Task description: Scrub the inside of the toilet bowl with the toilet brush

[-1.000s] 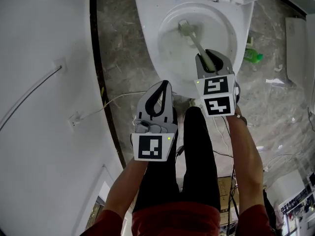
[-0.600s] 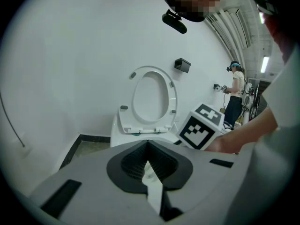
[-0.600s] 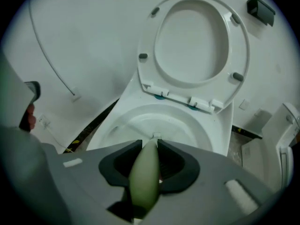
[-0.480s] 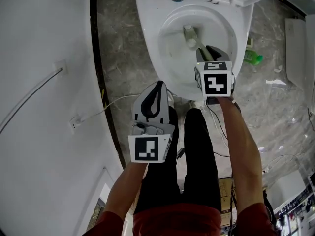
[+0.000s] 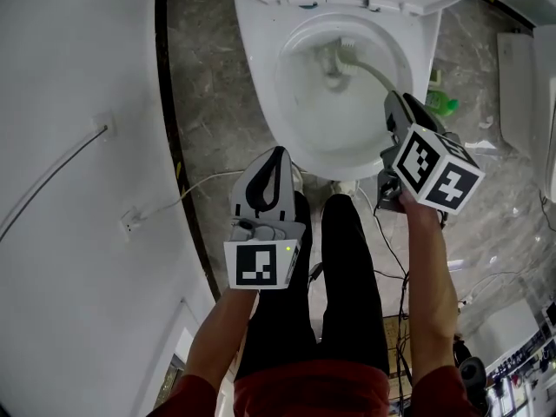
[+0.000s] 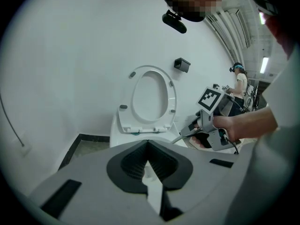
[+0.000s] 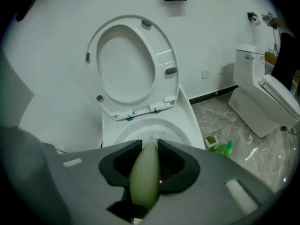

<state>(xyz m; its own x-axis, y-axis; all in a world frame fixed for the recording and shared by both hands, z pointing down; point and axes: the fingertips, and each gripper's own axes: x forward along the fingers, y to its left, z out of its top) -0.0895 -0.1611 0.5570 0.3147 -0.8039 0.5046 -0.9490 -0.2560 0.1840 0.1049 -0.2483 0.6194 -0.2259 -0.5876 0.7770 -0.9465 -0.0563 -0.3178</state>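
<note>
The toilet brush (image 5: 367,68) has its head inside the toilet bowl (image 5: 259,68), near the back wall. Its pale green handle crosses the bowl's right rim into the right gripper (image 5: 398,104), which is clamped on it. The left gripper (image 5: 276,159), in front of the bowl, is closed on nothing. The brush seems light and its thin neck probably flexes, so the thick handle is the best place to hold.

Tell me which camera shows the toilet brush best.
The head view: the whole toilet brush shows, bristles in the bowl, handle in the right gripper. The right gripper view shows only its handle between the jaws; the left gripper view, a sliver of handle.
</note>
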